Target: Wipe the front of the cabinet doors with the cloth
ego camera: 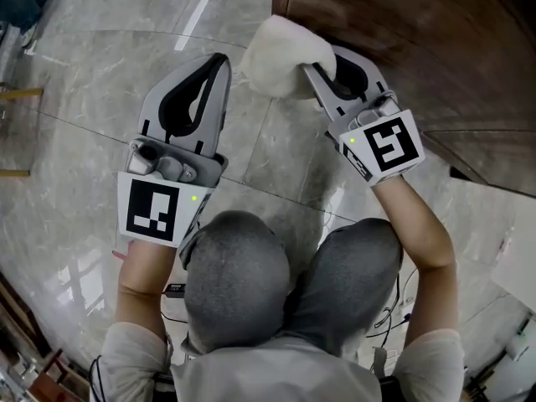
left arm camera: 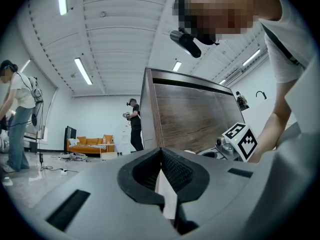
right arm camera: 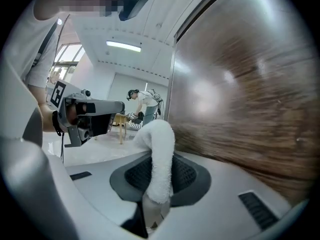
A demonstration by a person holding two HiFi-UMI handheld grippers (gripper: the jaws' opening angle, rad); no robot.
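Note:
A white fluffy cloth (ego camera: 280, 57) is pinched in my right gripper (ego camera: 322, 78), which is shut on it. In the right gripper view the cloth (right arm camera: 159, 159) rises from between the jaws and curls left. The dark wood cabinet door (ego camera: 402, 40) stands just right of that gripper, and its brown grain (right arm camera: 250, 94) fills the right side of the right gripper view. My left gripper (ego camera: 219, 65) is shut and empty, to the left of the cloth, over the floor. From the left gripper view the cabinet (left arm camera: 195, 116) stands ahead, and my right gripper's marker cube (left arm camera: 241, 140) shows beside it.
Grey marble floor (ego camera: 109, 65) lies under both grippers. The person's knees (ego camera: 285, 283) sit low in the head view. Far off, an orange sofa (left arm camera: 90, 145) and standing people (left arm camera: 134, 124) show in the left gripper view; a wooden stool (right arm camera: 120, 125) shows in the right.

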